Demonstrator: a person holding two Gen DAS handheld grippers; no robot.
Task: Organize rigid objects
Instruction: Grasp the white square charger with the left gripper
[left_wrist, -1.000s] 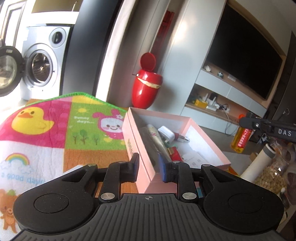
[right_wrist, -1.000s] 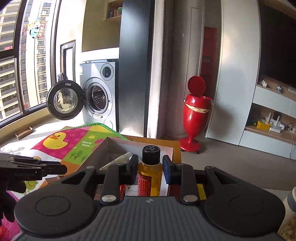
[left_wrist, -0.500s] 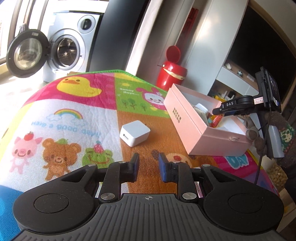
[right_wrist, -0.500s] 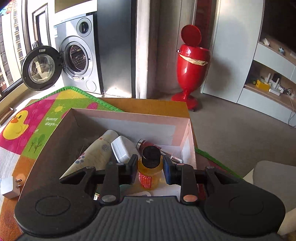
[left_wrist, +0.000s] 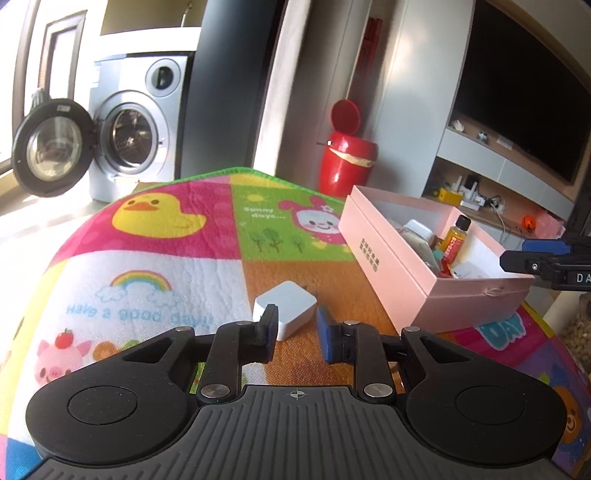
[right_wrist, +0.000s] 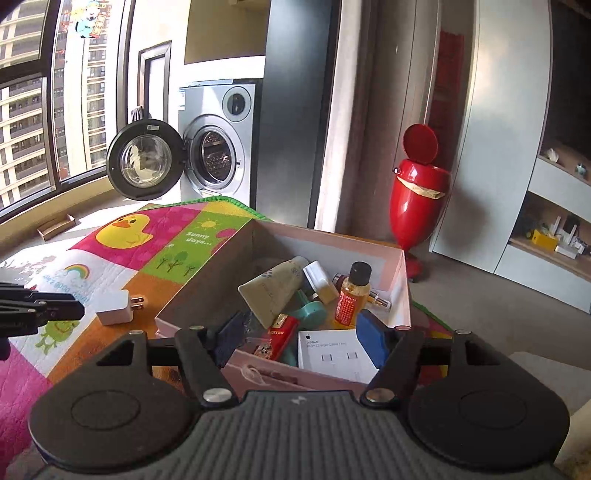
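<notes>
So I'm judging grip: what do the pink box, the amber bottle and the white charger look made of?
Pink box: likely matte cardboard, with thin, straight walls and crisp folded edges.
Amber bottle: clear plastic or glass, I can't tell which; liquid shows through, and the cap is black.
White charger: smooth, slightly glossy hard plastic with rounded corners and metal prongs.

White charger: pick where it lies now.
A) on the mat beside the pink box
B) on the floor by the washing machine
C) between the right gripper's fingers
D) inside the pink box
A: the white charger lies on the mat, apart from the pink box, just ahead of the left gripper.
</notes>
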